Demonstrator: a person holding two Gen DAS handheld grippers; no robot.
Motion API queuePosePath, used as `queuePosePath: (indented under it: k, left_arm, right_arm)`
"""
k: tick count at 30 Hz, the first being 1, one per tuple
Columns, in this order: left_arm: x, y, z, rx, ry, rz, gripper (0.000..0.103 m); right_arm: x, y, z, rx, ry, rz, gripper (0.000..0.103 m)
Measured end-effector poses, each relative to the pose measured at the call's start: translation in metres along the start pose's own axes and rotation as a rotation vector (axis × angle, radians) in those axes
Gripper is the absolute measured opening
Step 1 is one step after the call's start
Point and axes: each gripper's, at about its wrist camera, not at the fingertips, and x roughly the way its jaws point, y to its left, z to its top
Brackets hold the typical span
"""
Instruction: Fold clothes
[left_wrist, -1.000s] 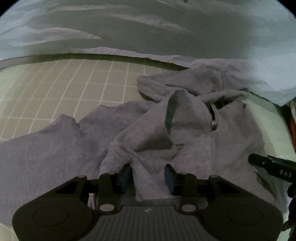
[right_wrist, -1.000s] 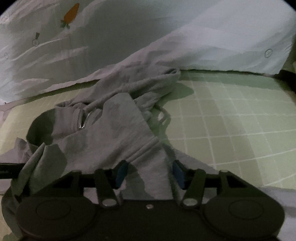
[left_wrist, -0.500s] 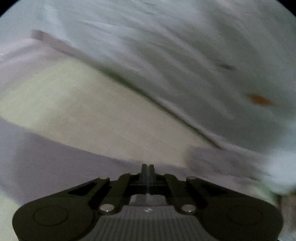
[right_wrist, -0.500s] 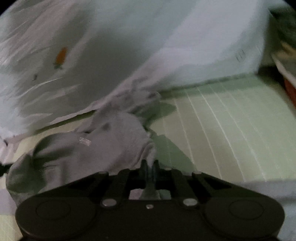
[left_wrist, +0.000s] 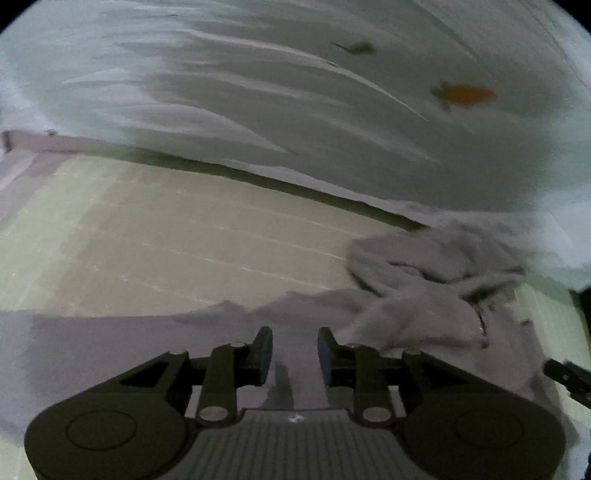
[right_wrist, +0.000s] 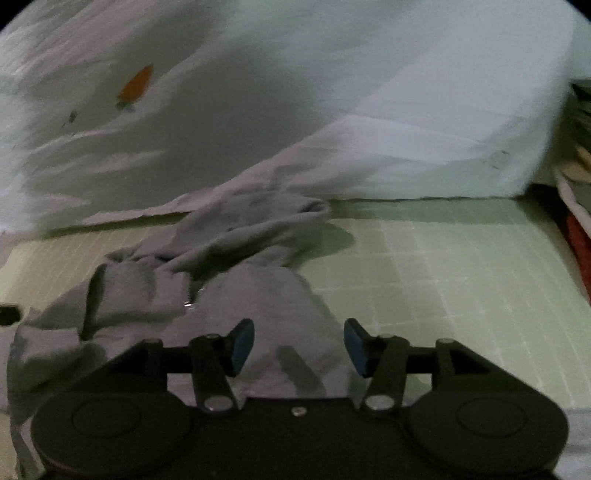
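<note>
The grey garment (right_wrist: 236, 291) is lying crumpled on the green gridded mat (right_wrist: 461, 280), bunched toward the back where a pale sheet with a carrot print (right_wrist: 136, 86) is hanging. The left tool (left_wrist: 294, 352) is hovering over a flat stretch of the garment (left_wrist: 417, 295), its blue pads standing apart and gripping nothing. The right tool (right_wrist: 298, 345) is sitting over the garment's near edge, its fingers spread wide and also holding nothing.
</note>
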Motion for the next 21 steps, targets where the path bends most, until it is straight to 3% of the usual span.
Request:
queuePosePath:
  k: [3, 5, 10, 15, 19, 21]
  left_arm:
    - [0.005, -0.019, -0.004, 0.051, 0.004, -0.03, 0.03]
    - [0.007, -0.021, -0.004, 0.059, 0.008, -0.031, 0.031]
    - [0.012, -0.025, -0.005, 0.069, 0.016, -0.022, 0.05]
    - [0.006, -0.021, -0.006, 0.063, 0.004, -0.002, 0.054]
    - [0.0, -0.019, -0.004, 0.061, -0.016, -0.007, 0.057]
    - [-0.002, -0.018, -0.003, 0.062, -0.027, -0.016, 0.057]
  right_arm:
    - [0.014, 0.01, 0.001, -0.069, 0.017, 0.026, 0.053]
    - [0.026, 0.017, 0.0, -0.128, 0.033, 0.023, 0.046]
    - [0.033, 0.018, -0.002, -0.196, 0.05, 0.029, 0.006]
    - [0.006, 0.009, 0.006, -0.14, -0.016, 0.048, 0.003]
    - [-0.028, -0.02, 0.02, 0.022, -0.119, 0.026, 0.003]
    - [-0.026, -0.038, 0.018, 0.094, -0.11, -0.019, 0.003]
